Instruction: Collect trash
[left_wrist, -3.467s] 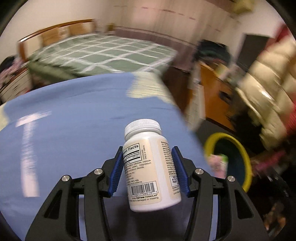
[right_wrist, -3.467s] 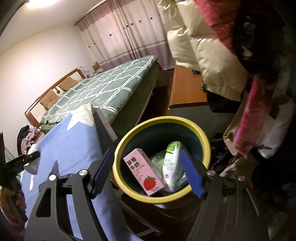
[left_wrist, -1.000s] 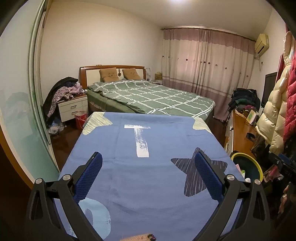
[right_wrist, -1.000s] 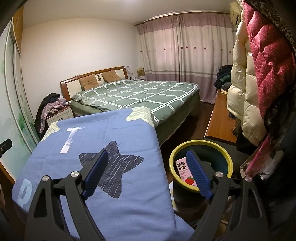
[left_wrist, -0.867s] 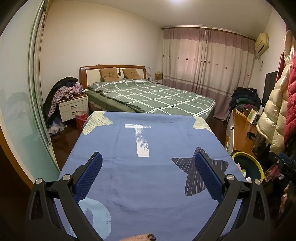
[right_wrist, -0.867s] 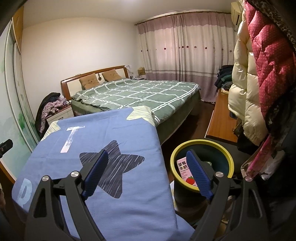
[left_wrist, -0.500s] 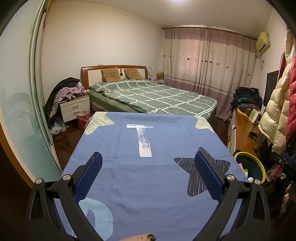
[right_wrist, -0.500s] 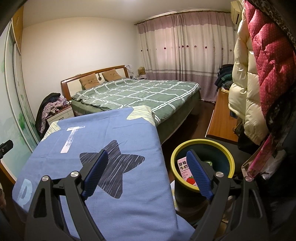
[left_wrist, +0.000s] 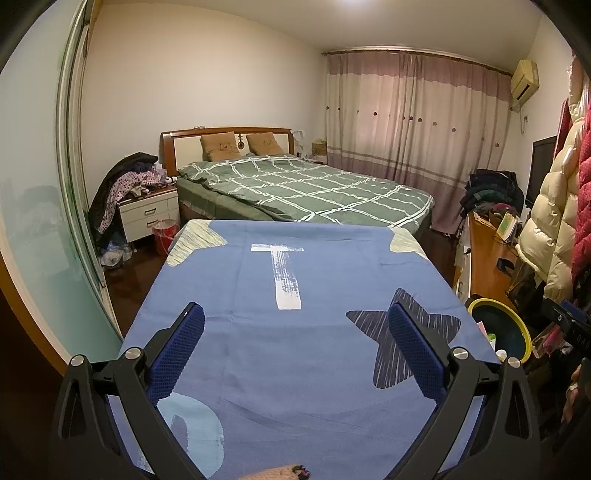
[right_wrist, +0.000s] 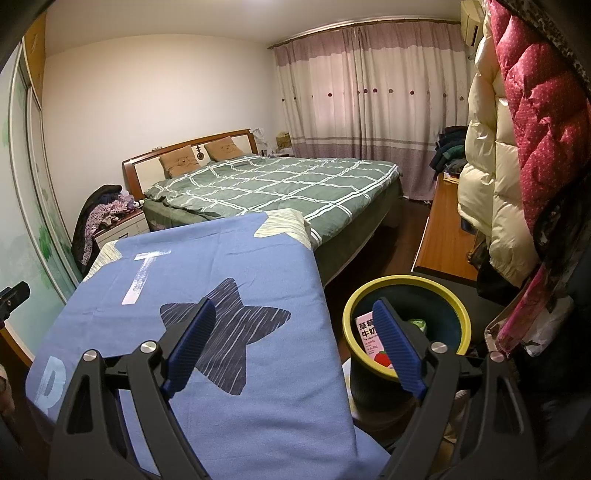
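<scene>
Two black grippers with blue ribbed pads hover over a blue cloth-covered table (left_wrist: 295, 369) printed with a dark star and white letters. The left gripper (left_wrist: 295, 350) and right gripper (right_wrist: 291, 347) both have jaws spread wide, holding nothing. Just beside the table's right edge stands a dark round trash bin with a yellow rim (right_wrist: 406, 282), holding a pink strawberry milk carton (right_wrist: 371, 341) (and what may be a green-white carton). Beyond lies a green checked bed (left_wrist: 303, 188), then mauve curtains (right_wrist: 369, 103).

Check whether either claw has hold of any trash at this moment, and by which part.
Nothing is held. The left claw and right claw both stand open and empty over the blue cloth.
</scene>
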